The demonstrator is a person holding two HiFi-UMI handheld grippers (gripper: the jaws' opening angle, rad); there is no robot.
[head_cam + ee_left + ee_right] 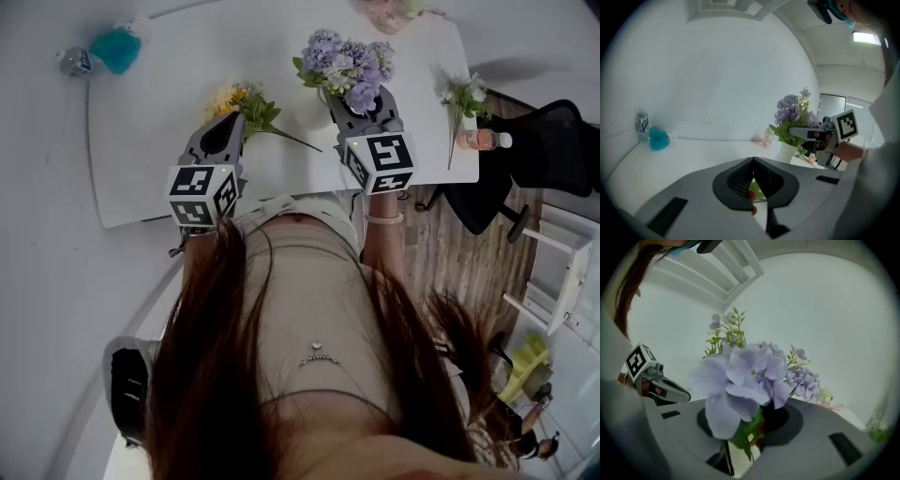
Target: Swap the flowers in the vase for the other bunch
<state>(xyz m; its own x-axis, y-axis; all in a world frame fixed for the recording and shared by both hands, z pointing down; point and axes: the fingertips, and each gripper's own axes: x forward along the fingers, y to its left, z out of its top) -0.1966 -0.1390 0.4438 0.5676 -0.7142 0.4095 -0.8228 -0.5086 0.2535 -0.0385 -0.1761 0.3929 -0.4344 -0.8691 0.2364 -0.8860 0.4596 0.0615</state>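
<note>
The purple flowers (pixel 345 61) stand in a white vase (pixel 787 152) at the far middle of the white table (pixel 150 159). My right gripper (pixel 361 105) reaches in under the blooms. In the right gripper view the purple flowers (pixel 745 376) fill the middle, and the right gripper (pixel 754 437) is open, with green stems and leaves in the gap between its jaws. The yellow bunch (pixel 242 101) lies on the table to the left, its stem trailing right. My left gripper (pixel 228 127) is over it, and the left gripper (pixel 753 161) is shut, with a green leaf (pixel 757 192) showing below its tips.
A water bottle (pixel 75 62) and a teal object (pixel 115 49) stand at the table's far left corner. A small white-and-green sprig (pixel 464 97) and a pink bottle (pixel 478 140) lie near the right edge. Pale pink flowers (pixel 389 11) lie at the far edge, and a black chair (pixel 525 159) stands to the right.
</note>
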